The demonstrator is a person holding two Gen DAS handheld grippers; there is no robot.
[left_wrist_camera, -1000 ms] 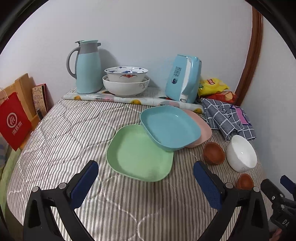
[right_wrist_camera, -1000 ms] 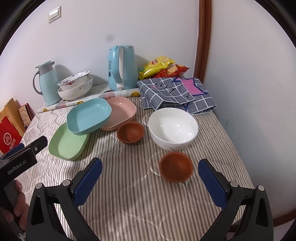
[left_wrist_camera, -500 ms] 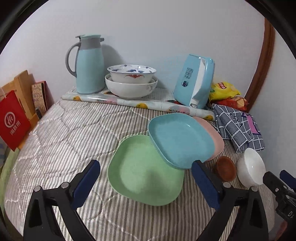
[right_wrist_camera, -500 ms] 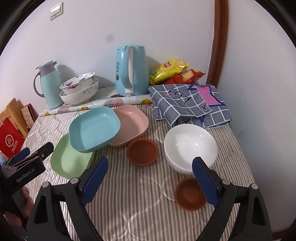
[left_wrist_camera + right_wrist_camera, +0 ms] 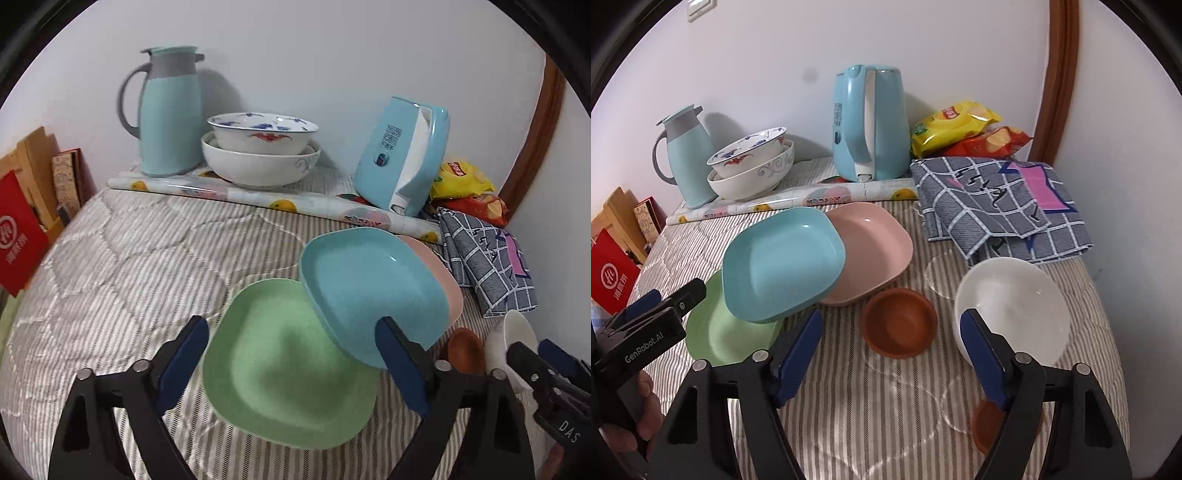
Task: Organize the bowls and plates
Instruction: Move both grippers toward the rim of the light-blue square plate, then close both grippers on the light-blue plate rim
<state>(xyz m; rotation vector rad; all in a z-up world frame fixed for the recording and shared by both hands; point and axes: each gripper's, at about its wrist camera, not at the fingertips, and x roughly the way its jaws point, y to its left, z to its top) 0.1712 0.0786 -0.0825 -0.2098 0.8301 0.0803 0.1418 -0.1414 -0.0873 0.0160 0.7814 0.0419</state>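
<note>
Three shallow square plates are shown overlapped at mid-scene on a striped quilted bed [image 5: 140, 258]. The blue plate [image 5: 783, 262] is tilted: its near-left edge is propped on the green plate [image 5: 284, 369] and its far-right edge on the pink plate [image 5: 871, 251], with its open face turned up and toward the near left. The row's long axis runs from the near left to the far right. Being nearly square, no plate has a marked long axis of its own.

To the right, a small brown bowl [image 5: 899, 323] is set upright just beside a white bowl [image 5: 1012, 310]; a second brown bowl [image 5: 988, 424] is partly hidden behind the right tool's finger.

The left tool [image 5: 291, 369] is held wide open and empty, with the green plate framed between its fingers. The right tool [image 5: 892, 358] is likewise wide open and empty, aimed at the brown bowl.

The step in hand is judged to be an approach, with nothing yet grasped. The next move is judged to call for a rim being pinched, probably that of the blue plate, so that the plates can be nested squarely.
</note>
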